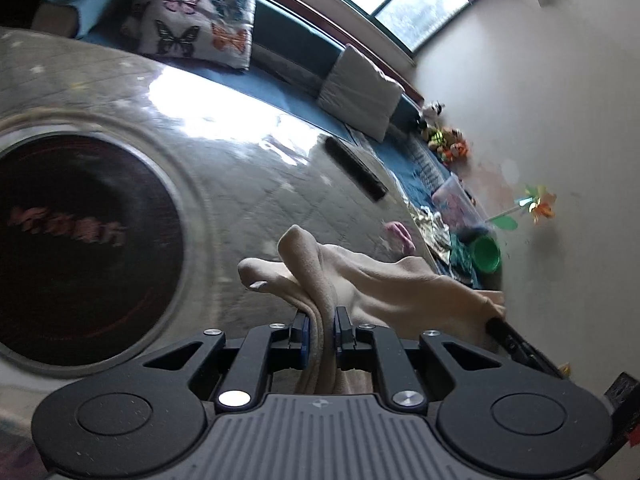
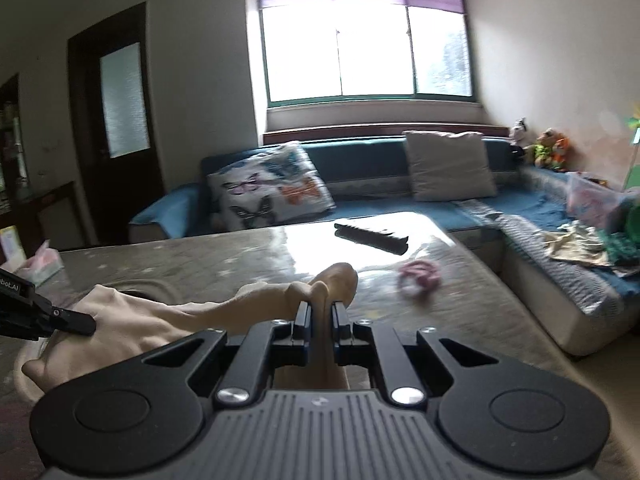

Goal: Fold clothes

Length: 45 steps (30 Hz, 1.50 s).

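A cream-coloured garment (image 1: 376, 280) hangs stretched above the grey table (image 1: 248, 184), held at two places. My left gripper (image 1: 321, 320) is shut on a bunched fold of it. The other gripper's black fingers (image 1: 516, 338) grip the cloth at the right edge of the left wrist view. In the right wrist view my right gripper (image 2: 320, 314) is shut on another fold of the cream garment (image 2: 224, 308). There the left gripper's fingers (image 2: 68, 322) pinch the cloth at the far left. A small pink garment (image 2: 418, 274) lies crumpled on the table (image 2: 400, 340) beyond.
A black remote (image 2: 370, 236) lies at the table's far side. A dark round inlay (image 1: 76, 248) is set in the tabletop. A blue sofa (image 2: 400, 196) carries a butterfly cushion (image 2: 272, 190), a grey cushion (image 2: 448, 166), loose clothes (image 2: 580, 242) and soft toys (image 2: 550, 148).
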Motion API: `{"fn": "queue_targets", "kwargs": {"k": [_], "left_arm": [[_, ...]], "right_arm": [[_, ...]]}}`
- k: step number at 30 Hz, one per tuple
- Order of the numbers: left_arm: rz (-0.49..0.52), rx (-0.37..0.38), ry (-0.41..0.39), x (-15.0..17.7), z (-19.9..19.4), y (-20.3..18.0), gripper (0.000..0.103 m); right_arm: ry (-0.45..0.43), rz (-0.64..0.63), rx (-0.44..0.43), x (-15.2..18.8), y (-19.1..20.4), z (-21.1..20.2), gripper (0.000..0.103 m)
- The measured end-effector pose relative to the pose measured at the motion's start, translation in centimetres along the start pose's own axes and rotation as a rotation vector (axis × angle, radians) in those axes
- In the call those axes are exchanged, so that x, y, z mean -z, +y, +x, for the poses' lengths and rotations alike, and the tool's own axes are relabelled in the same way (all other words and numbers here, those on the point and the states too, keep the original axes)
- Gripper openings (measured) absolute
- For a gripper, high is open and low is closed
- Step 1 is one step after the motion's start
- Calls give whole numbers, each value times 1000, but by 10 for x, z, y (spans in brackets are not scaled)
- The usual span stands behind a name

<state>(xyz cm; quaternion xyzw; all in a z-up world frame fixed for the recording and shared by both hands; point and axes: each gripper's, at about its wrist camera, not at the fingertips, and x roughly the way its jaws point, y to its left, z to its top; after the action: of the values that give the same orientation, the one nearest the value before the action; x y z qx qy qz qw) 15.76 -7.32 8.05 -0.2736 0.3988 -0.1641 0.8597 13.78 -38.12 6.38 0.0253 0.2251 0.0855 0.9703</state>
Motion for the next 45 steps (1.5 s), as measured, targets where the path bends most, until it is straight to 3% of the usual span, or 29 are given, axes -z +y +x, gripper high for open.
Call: {"fn": "queue_targets", "kwargs": {"k": [10, 19, 22, 27, 37, 45], "left_arm": [[68, 8, 65, -8, 54, -43, 13], [99, -63, 126, -3, 82, -37, 15], [100, -93, 122, -2, 80, -30, 23], [113, -114, 77, -2, 69, -27, 37], [223, -87, 99, 11, 72, -46, 38], [269, -91, 127, 14, 88, -47, 38]], "right_arm": [[15, 20, 93, -4, -51, 15, 9], [87, 53, 150, 13, -73, 40, 11], [92, 43, 162, 20, -75, 43, 13], [95, 36, 137, 24, -70, 43, 15], [183, -27, -15, 31, -33, 70, 18], [218, 17, -16, 28, -27, 114, 18]]}}
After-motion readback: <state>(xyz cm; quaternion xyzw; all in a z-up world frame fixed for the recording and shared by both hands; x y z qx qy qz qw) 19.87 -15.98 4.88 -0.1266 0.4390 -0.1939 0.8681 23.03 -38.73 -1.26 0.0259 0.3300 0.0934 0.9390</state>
